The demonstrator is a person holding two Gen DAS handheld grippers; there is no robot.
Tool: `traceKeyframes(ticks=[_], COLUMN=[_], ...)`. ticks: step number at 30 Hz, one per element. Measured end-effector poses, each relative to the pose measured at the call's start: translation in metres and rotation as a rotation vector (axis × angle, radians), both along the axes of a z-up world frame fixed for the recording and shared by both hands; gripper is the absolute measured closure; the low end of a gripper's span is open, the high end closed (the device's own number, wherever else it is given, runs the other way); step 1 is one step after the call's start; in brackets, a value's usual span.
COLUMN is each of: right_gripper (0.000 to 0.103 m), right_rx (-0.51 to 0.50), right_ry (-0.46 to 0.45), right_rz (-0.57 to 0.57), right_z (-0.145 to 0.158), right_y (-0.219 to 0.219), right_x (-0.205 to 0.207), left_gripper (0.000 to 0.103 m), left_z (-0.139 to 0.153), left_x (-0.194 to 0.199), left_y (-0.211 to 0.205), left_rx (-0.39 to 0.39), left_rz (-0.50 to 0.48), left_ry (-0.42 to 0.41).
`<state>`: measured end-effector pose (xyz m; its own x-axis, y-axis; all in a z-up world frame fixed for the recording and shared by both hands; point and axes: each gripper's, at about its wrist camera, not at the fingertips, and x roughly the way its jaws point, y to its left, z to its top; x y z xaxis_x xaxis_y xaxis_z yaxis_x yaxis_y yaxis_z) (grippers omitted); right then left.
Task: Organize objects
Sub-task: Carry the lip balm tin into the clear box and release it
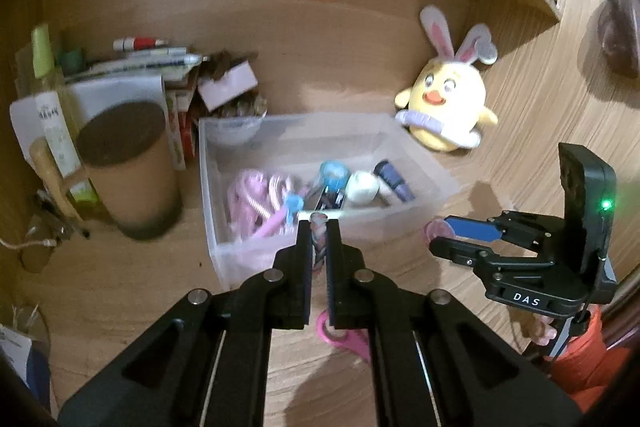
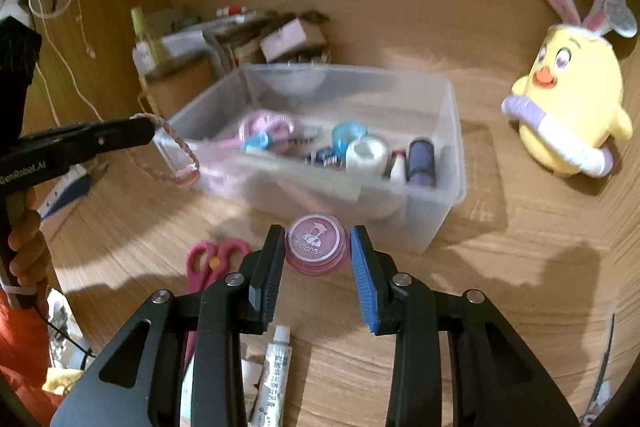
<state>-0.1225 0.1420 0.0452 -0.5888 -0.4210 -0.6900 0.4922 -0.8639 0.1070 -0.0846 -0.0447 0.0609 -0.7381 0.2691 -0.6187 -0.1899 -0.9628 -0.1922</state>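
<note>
**Ana:** Left gripper (image 1: 319, 242) first: its jaws are clenched on a braided pink cord (image 1: 318, 241), and the right wrist view shows that cord (image 2: 176, 147) hanging off the tip in a limp loop, just at the near left corner of the clear plastic bin (image 1: 408, 217).

**Ben:** How will it handle?

**Ana:** Light and floppy, I'd say. It has no stiffness, so the dangling part can snag on the bin wall. A pinch anywhere along the braid seems enough; the weave should give the pads some bite.

**Ben:** And moving right?

**Ana:** The bin already holds pink coiled cable (image 1: 256, 195), a blue-capped item, a white roll (image 2: 366, 153) and a dark spool (image 2: 422, 157). On the tabletop (image 2: 480, 327) in front of it lie pink scissors (image 2: 214, 259) and a white tube (image 2: 274, 371).

**Ben:** The right gripper?

**Ana:** The right gripper (image 2: 318, 247) is released, jaws spread to either side of a small round pink jar (image 2: 316, 247) with a printed lid. The jar stands on the tabletop just in front of the bin. I can't tell whether the pads touch it yet.

**Ben:** Where to take it?

**Ana:** Across the lid's rim, pads on opposite sides. It looks like hard, smooth plastic: rigid and light, but likely slippery and round, so an off-centre squeeze could squirt it out.

**Ben:** Anything further right?

**Ana:** Only a yellow chick plush with rabbit ears (image 2: 568, 99), well apart from the bin.
</note>
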Motion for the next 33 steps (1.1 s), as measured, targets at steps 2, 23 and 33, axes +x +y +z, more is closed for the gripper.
traceKeyframes(ticks=[2, 23, 33], right_gripper=[0.073, 0.073, 0.072], right_rx=[-0.015, 0.018, 0.066], right_ry=[0.021, 0.048, 0.001], right_rz=[-0.005, -0.104, -0.130], right_z=[0.009, 0.020, -0.005], right_y=[0.001, -0.007, -0.008], right_x=[-0.002, -0.067, -0.082], left_gripper=[0.098, 0.098, 0.089], left_z=[0.007, 0.008, -0.022], left_x=[-0.002, -0.062, -0.081], left_y=[0.002, 0.005, 0.007], left_rx=[0.001, -0.041, -0.088], left_rz=[-0.003, 0.056, 0.077], left_ry=[0.020, -0.002, -0.083])
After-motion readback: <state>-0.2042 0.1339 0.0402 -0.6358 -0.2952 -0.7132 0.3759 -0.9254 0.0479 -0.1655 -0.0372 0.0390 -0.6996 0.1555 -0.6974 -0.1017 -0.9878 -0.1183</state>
